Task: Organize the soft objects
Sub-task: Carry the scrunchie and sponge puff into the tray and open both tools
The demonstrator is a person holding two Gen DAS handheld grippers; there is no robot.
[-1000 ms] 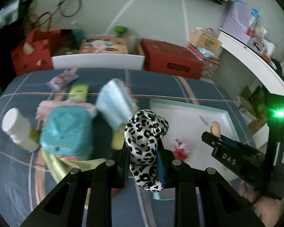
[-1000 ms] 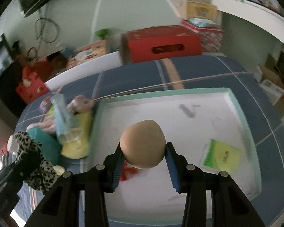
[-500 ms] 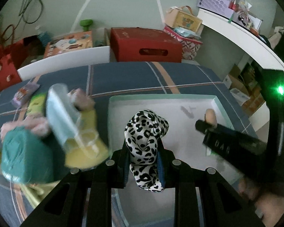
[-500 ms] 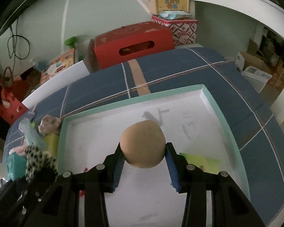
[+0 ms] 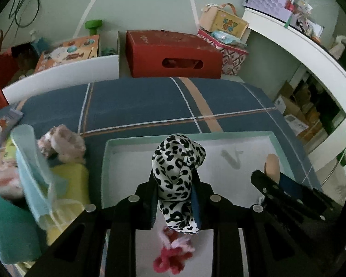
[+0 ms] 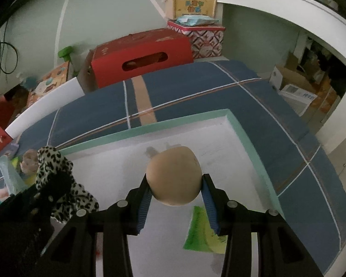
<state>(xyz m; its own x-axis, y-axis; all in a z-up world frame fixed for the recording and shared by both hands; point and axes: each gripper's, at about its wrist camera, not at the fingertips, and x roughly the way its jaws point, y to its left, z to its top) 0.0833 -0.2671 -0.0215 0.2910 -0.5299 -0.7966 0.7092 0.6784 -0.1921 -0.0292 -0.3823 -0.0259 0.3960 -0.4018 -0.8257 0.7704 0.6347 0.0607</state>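
Observation:
My left gripper [image 5: 174, 192] is shut on a black-and-white leopard-print scrunchie [image 5: 176, 173], held above the white tray with a mint-green rim [image 5: 150, 137]. A red and pink yarn toy [image 5: 171, 252] lies on the tray floor just below it. My right gripper [image 6: 174, 190] is shut on a tan egg-shaped soft ball [image 6: 174, 175], held over the same tray [image 6: 150, 128]. A green and yellow flat packet [image 6: 204, 233] rests on the tray under its right finger. In the right wrist view the left gripper with the scrunchie [image 6: 55, 180] shows at the left edge.
Left of the tray lies a heap of soft items: a light-blue pouch [image 5: 32, 175], a yellow sponge [image 5: 69, 184], a pink plush [image 5: 64, 144] and a teal item [image 5: 9, 230]. The blue plaid bedcover [image 5: 138, 101] carries all. A red box [image 5: 173, 55] stands behind.
Both grippers have moved rightward and lower over the tray. The heap of soft items has slid to the left edge of the left view. Both grips are unchanged.

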